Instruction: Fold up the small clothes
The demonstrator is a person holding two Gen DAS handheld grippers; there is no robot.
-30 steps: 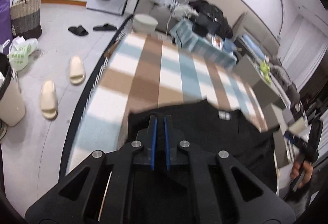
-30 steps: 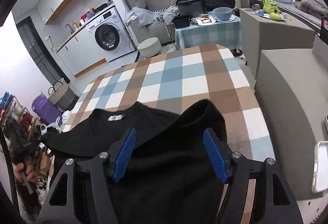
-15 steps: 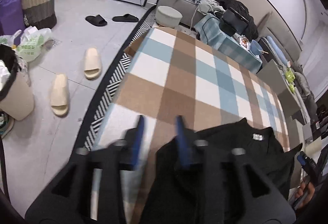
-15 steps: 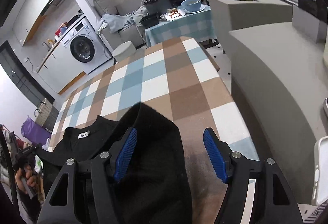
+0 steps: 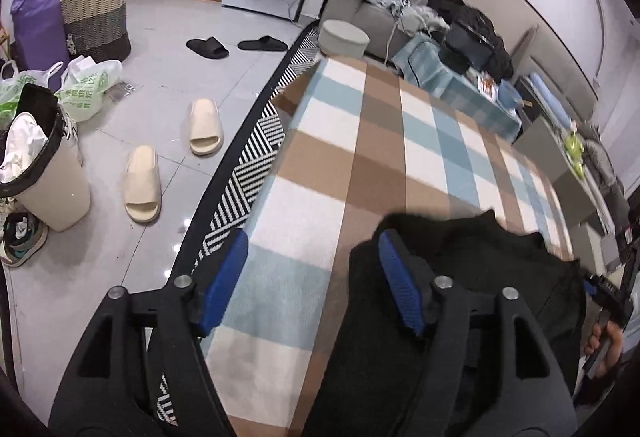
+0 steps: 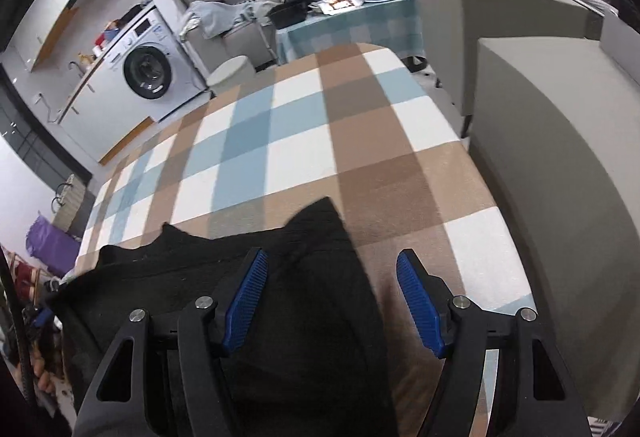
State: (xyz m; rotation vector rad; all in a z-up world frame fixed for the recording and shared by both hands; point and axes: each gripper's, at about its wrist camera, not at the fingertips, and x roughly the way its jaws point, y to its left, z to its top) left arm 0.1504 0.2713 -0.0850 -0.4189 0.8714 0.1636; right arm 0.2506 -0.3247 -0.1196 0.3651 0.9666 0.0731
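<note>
A black garment (image 5: pixel 472 269) lies on the checked brown, blue and white blanket (image 5: pixel 400 157) that covers the table. My left gripper (image 5: pixel 312 277) hovers over the garment's left edge with its jaws opening. Its right pad (image 5: pixel 400 289) overlaps the black fabric, and mostly bare blanket shows between the pads. In the right wrist view the black garment (image 6: pixel 304 277) runs under the left pad (image 6: pixel 246 301). My right gripper (image 6: pixel 332 301) stands open over the garment's right edge, pressing on nothing. The checked blanket (image 6: pixel 300 137) stretches ahead.
A grey sofa block (image 6: pixel 560 157) stands just past the blanket's right edge. On the floor to the left are a striped rug (image 5: pixel 244 177), beige slippers (image 5: pixel 142 185), a bin (image 5: pixel 44 177) and a basket (image 5: pixel 96 13). A hand (image 5: pixel 604 341) holds the other gripper at the right.
The left gripper, shut on the black garment a second ago, has opened and let it go, and has shifted to its left edge. The right gripper sank lower, still open.
</note>
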